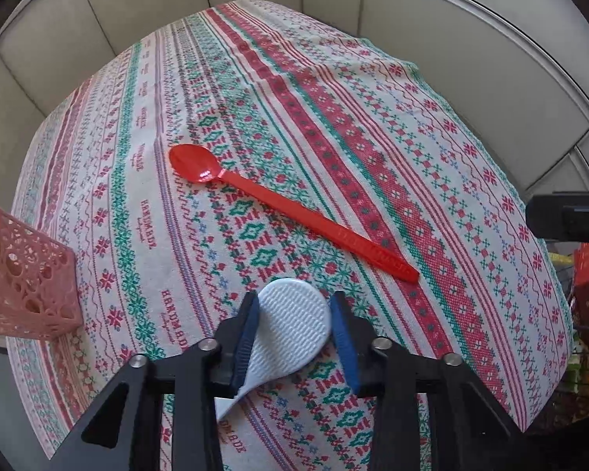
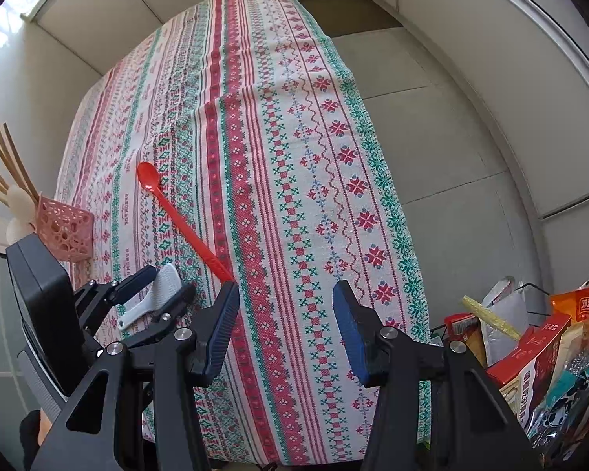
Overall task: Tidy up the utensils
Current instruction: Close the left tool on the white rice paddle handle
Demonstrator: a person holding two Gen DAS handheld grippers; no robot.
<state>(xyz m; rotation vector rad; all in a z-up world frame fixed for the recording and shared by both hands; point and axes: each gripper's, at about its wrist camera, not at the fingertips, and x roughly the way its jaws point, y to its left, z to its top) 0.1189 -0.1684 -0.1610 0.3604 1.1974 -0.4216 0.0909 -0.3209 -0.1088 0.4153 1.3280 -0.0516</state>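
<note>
A white rice paddle (image 1: 294, 324) lies on the patterned tablecloth (image 1: 373, 117), its head between the fingers of my left gripper (image 1: 294, 306). The jaws straddle the head and look close to its edges; I cannot tell whether they press it. The paddle also shows in the right wrist view (image 2: 159, 292) inside the left gripper (image 2: 165, 280). A long red spoon (image 1: 278, 206) lies diagonally just beyond, also in the right wrist view (image 2: 184, 219). My right gripper (image 2: 286, 294) is open and empty above the cloth, its left fingertip near the spoon's handle end.
A pink perforated utensil holder (image 1: 23, 271) stands at the table's left edge; in the right wrist view the holder (image 2: 64, 231) has wooden chopsticks (image 2: 6, 161) and pale spoons in it. A rack with food packages (image 2: 538, 353) is off the table's right edge.
</note>
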